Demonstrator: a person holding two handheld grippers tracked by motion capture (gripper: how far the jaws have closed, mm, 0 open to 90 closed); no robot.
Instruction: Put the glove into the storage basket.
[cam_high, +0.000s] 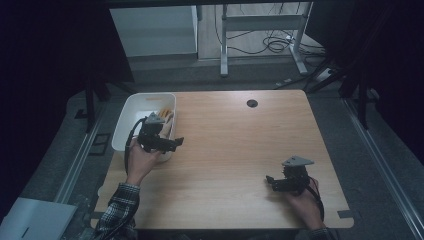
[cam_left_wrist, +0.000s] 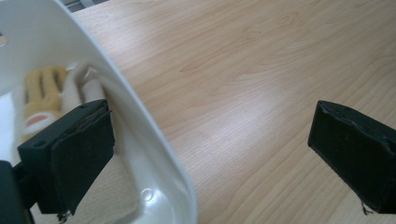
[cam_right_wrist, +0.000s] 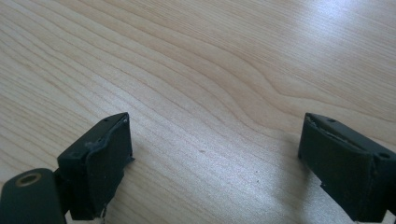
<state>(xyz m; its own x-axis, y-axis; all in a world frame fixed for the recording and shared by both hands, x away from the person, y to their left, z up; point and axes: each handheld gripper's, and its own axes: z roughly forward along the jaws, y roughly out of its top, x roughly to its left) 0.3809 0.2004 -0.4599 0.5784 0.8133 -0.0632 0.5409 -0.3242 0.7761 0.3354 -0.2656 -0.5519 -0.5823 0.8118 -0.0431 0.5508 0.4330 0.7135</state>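
Jaws on the right gripper (cam_high: 270, 181) are spread wide with nothing between them, as seen in the right gripper view; bare wood grain of the table (cam_right_wrist: 196, 70) is all that lies under and past them, so nothing is being gripped on that side. From the high view that gripper is held low over the near right part of the tabletop, pointed left, with the person's right hand (cam_high: 303, 202) wrapped around it from behind; a grey three-cornered plate is carried on top of it.

Further up and over to the left, the left gripper (cam_high: 178, 141) is held by the left hand (cam_high: 141, 162), a plaid sleeve (cam_high: 118, 207) being seen behind it; its jaws are also released and wide apart, nothing clamped. In the left gripper view one jaw is placed inside the white bin (cam_left_wrist: 154, 135) and the other out over the table, so the bin's right wall is straddled, though contact with the rim can't be told.

The bin is sat at the far left edge of the table; inside it, some tan and white plush-looking item (cam_left_wrist: 44, 95) is lying near the inner jaw, kinda blurry; what it is exactly can't be made out.
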